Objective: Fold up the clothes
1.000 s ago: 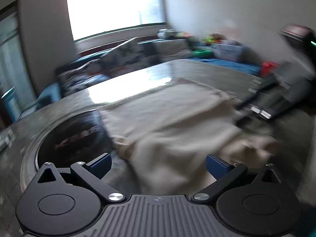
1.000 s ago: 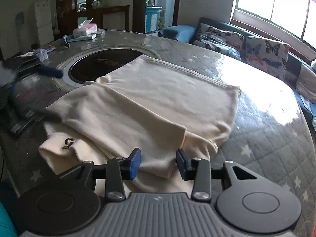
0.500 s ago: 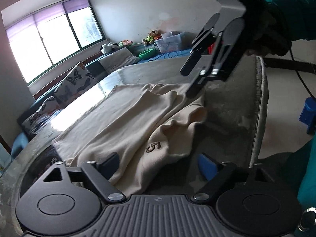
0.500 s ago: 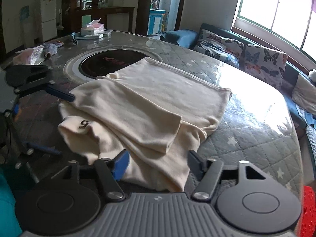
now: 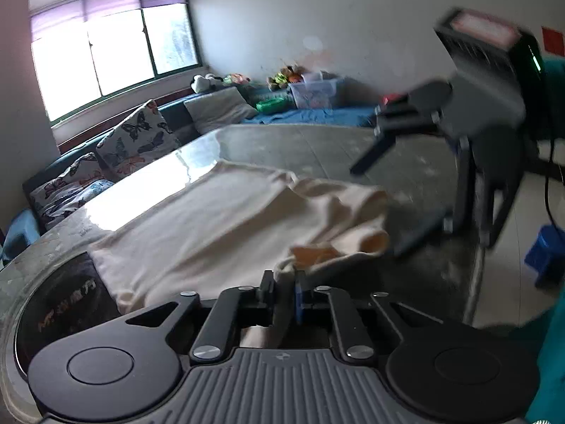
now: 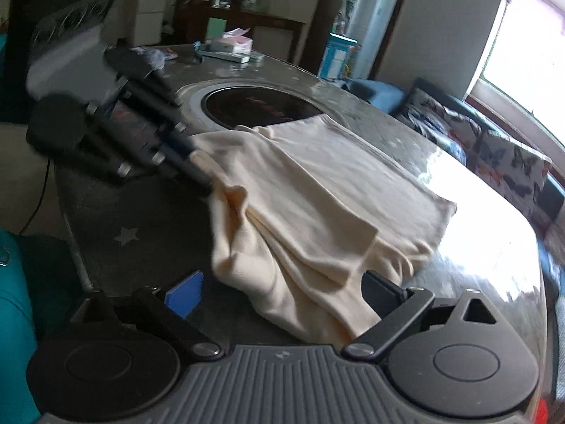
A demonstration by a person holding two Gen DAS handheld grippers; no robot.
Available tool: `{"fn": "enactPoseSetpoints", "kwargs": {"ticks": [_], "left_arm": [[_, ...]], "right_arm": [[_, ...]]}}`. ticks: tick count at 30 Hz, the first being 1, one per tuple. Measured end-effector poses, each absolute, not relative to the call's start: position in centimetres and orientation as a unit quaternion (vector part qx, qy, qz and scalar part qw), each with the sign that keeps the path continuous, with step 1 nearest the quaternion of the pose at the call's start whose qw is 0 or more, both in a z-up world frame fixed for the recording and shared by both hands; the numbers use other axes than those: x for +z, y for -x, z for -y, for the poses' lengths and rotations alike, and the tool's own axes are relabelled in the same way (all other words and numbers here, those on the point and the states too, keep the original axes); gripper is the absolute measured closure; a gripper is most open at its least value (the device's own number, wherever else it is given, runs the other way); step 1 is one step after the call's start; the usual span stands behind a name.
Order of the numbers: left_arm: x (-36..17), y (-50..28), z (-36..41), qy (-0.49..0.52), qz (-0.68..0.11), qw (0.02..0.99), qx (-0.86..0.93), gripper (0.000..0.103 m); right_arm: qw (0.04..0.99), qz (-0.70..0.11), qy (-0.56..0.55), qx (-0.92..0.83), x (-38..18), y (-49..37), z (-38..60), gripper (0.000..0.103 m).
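Left wrist view: butterfly cushions (image 5: 130, 141) left by window, round dark inset (image 5: 60, 304) in table (image 5: 317, 148). Cream garment (image 5: 219, 226) on table, long axis running from inset toward window. Left gripper (image 5: 284, 291) just closed, pinching garment edge. Right gripper (image 6: 282, 293), jaws just spread wide, straddles near folds without pressing. Inset lettering unreadable.
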State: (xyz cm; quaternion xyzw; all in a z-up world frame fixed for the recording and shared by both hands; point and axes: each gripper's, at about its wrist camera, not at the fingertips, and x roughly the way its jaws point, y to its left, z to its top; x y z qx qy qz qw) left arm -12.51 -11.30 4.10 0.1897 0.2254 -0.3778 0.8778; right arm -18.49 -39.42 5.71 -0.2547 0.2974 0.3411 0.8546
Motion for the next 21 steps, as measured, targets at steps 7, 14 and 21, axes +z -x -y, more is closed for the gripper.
{"fn": "enactPoseSetpoints", "kwargs": {"ticks": [7,14,21], "left_arm": [[4.7,10.5,11.3,-0.162,-0.235,0.882,-0.374,0.092],[4.7,11.9,10.0,-0.173,-0.229,0.882,-0.373,0.064],[2.7,13.8,9.7,-0.227,-0.228,0.88,-0.35,0.049]], "right_arm": [[0.845,-0.296,0.269,0.356,4.7,16.9,37.1,0.055],[0.846,-0.322,0.223,0.361,4.9,14.7,37.5,0.085],[0.855,-0.332,0.177,0.358,5.7,13.7,38.1,0.094]]}}
